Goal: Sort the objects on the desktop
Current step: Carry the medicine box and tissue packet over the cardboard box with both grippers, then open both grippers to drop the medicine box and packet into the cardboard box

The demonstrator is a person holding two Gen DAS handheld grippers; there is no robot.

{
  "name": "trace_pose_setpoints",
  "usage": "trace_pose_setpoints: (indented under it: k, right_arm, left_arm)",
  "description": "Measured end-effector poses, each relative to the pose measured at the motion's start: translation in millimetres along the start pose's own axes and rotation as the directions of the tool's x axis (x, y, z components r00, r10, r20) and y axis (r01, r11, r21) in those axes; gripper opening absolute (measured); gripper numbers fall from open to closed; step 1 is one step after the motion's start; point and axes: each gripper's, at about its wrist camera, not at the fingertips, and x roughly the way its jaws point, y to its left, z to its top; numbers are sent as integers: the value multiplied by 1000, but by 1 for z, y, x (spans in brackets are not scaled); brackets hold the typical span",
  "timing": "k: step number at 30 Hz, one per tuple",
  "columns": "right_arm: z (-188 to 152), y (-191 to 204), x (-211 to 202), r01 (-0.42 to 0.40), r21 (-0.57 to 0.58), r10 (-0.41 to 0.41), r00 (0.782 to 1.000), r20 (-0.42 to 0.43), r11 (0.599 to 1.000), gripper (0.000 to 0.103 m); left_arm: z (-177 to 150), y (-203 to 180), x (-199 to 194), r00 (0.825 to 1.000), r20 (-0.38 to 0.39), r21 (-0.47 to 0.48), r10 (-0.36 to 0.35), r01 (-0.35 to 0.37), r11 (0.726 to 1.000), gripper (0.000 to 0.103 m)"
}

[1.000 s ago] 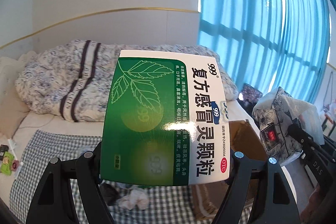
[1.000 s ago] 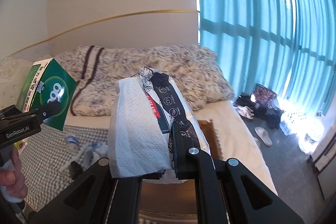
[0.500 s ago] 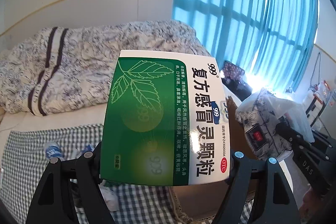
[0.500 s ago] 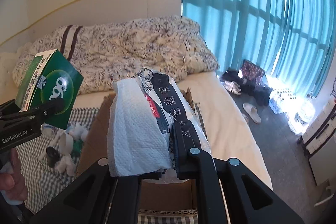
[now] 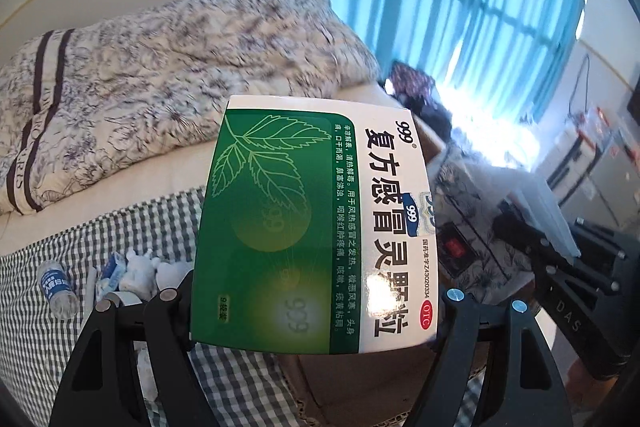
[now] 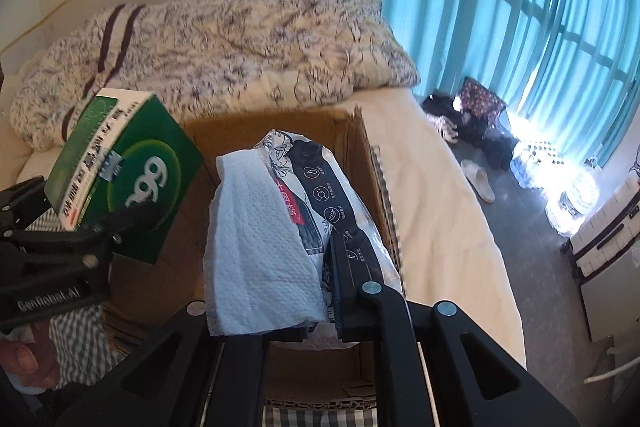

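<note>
Both grippers have swung over the open cardboard box (image 6: 280,131) on the bed within the last second, bringing the sorting close to a drop, by the look of it. The left gripper (image 5: 316,311) holds the green medicine box (image 5: 312,227) upright and slightly tilted, jaws clamped on its two sides, above the box's left edge. The right gripper (image 6: 276,311), pitched downward, has its jaws closed on the tissue pack (image 6: 280,227), hanging directly over the box's interior.
</note>
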Motion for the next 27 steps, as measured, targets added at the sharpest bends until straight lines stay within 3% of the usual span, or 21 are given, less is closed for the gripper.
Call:
trace_pose_setpoints:
  k: [11,13,15,20,27]
  right_arm:
    - [-4,4,14,5,-26,-7,997,-78,1000,10]
    - [-4,5,13,12,-24,-14,997,-79,1000,18]
    - [-3,6,11,15,-25,-17,997,-81,1000,39]
    - [-1,9,0,18,-27,-20,998,-60,999,41]
    - [4,6,-19,21,-18,-22,1000,-21,1000,57]
  left_arm:
    - [-6,-20,17,998,-66,71,-9,14,997,80]
    - [-7,-21,18,998,-70,72,0,5,997,82]
    - [-6,-19,17,998,-69,66,-8,13,998,82]
    - [-1,-15,4,999,-36,52,-13,15,999,85]
    - [7,-13,-24,1000,20,41,0,-1,999,86]
